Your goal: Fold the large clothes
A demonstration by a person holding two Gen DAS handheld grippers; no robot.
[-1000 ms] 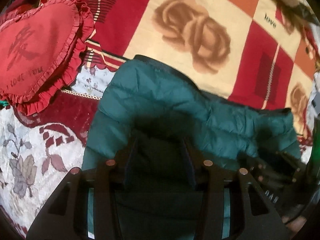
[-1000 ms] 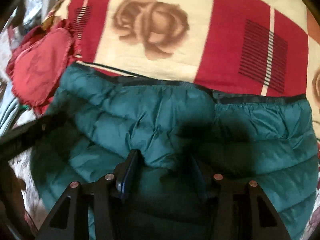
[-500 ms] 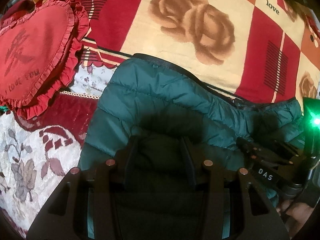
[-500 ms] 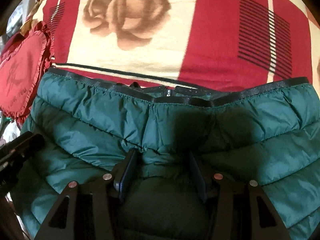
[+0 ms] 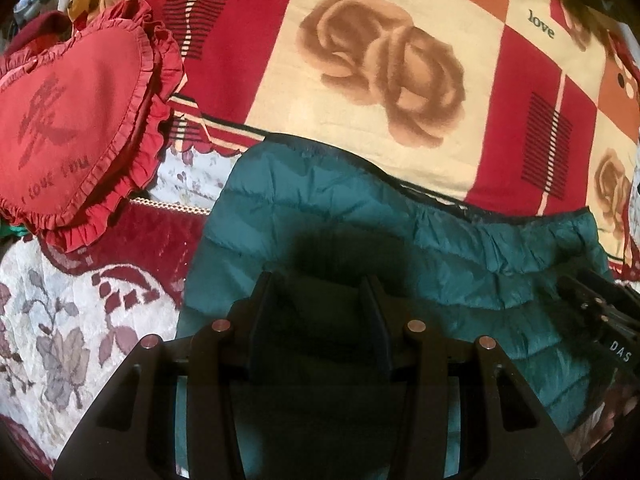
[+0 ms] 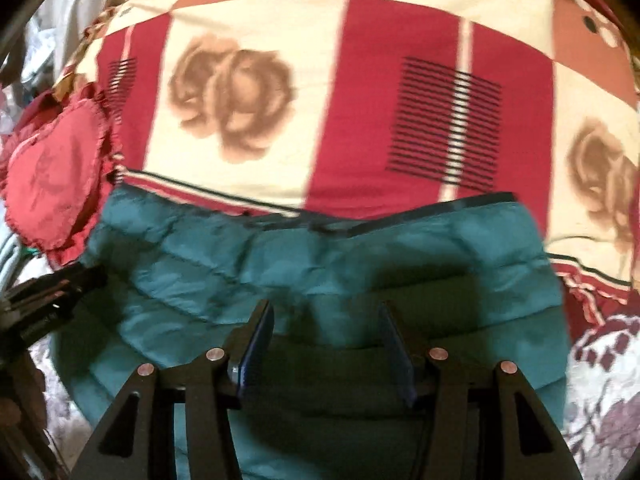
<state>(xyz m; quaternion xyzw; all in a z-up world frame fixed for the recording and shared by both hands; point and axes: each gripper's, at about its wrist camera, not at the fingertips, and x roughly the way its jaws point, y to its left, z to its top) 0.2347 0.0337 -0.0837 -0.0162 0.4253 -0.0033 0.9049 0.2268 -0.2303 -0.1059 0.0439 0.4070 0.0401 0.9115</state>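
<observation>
Teal quilted jacket point(image 5: 460, 264) lies in centre and lower half of both frames, on rose-patterned blanket point(image 5: 380, 60). Left gripper point(image 5: 318, 312) and right gripper point(image 6: 326, 340) each hold padded fold between narrow fingers, probably to carry one edge over evenly. Heart cushion point(image 5: 68, 120) at upper left.

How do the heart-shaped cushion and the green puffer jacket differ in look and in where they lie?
The heart-shaped cushion is red with a ruffled edge and printed lettering; the green puffer jacket is plain, teal and quilted in bands, with dark edge trim. The cushion lies untouched off to the jacket's left, while the jacket lies under both grippers. The jacket is far larger. Both rest on patterned bedding.
</observation>
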